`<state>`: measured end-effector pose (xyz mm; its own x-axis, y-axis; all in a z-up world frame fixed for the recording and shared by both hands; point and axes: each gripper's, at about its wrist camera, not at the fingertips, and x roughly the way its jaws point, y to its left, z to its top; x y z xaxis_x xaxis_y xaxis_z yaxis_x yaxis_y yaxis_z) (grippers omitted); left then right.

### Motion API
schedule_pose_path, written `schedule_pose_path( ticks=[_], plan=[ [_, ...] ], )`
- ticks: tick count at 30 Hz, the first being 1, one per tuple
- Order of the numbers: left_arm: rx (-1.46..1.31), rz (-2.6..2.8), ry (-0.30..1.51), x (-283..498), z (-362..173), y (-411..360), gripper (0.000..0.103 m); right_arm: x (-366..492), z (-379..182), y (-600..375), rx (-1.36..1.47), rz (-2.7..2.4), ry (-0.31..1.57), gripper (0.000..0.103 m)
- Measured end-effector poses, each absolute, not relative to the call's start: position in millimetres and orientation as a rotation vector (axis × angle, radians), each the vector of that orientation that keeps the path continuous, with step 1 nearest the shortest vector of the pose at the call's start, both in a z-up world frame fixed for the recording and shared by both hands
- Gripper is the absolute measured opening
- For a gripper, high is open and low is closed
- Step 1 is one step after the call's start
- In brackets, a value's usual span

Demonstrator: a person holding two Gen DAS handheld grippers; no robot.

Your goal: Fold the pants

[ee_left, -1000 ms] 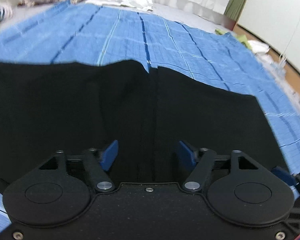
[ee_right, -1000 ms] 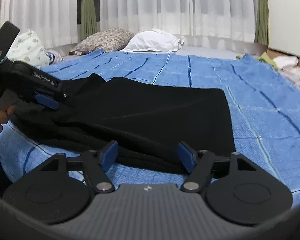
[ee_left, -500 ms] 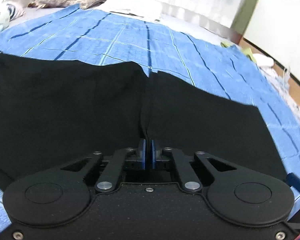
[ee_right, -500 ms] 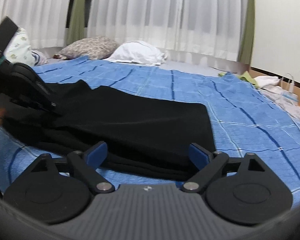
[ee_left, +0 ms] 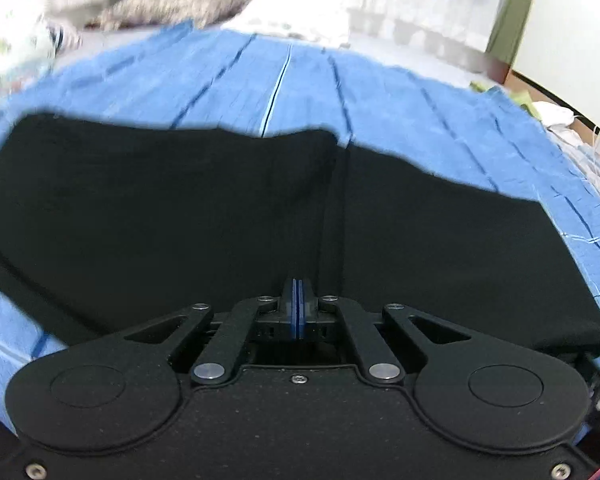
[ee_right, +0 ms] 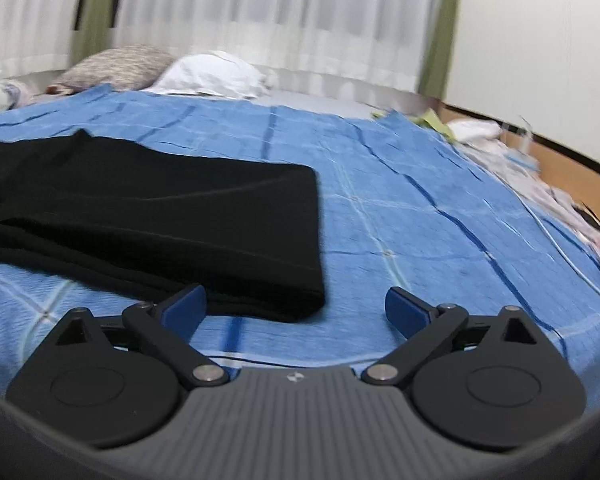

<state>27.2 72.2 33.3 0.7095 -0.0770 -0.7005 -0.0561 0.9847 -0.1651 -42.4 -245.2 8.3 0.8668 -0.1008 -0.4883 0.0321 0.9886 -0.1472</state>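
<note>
- Pants (ee_left: 204, 216), black, lie spread on the blue checked blanket (ee_right: 420, 216) over the bed; from the right wrist view they look already doubled lengthwise, one leg stacked on the other, with the hem end square near the front edge.
- Progress, as a judgement: the lengthwise fold seems done, and the crosswise folds that would make a compact bundle are not yet made.
- Left gripper (ee_left: 297, 304) has its blue pads pressed together at the near edge of the cloth (whether fabric is actually pinched between them cannot be told; the pads hide it).
- Right gripper (ee_right: 296, 308) is spread wide, holding nothing, just beside the hem corner.
- Containers: none show in either view; only pillows (ee_right: 212, 74) at the head of the bed and loose laundry off its right side.
</note>
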Motion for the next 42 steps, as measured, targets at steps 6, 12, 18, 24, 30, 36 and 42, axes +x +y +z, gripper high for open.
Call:
schedule_pose_path(
  ticks=[6, 12, 18, 24, 30, 36, 42],
  plan=[
    [-0.258, -0.106, 0.744, 16, 41, 79, 0.011, -43, 10, -259, -0.072, -0.062, 0.529, 0.102],
    [-0.253, -0.159, 0.744, 24, 41, 68, 0.055, -41, 6, -248, -0.097, -0.056, 0.527, 0.102],
    [-0.144, -0.134, 0.771, 28, 24, 40, 0.044, -41, 6, -244, -0.099, -0.037, 0.531, 0.102],
    [-0.033, -0.086, 0.749, 10, 22, 30, 0.029, -40, 7, -246, -0.096, -0.044, 0.532, 0.102],
    [-0.001, -0.070, 0.721, 0, 19, 30, 0.030, -45, 12, -246, -0.064, -0.027, 0.514, 0.102],
    [-0.103, -0.087, 0.730, -4, 28, 46, 0.038, -50, 34, -235, -0.052, 0.044, 0.432, 0.103],
    [-0.109, -0.040, 0.699, -13, 44, 75, 0.059, -27, 43, -198, -0.063, 0.152, 0.420, 0.103]
  ],
)
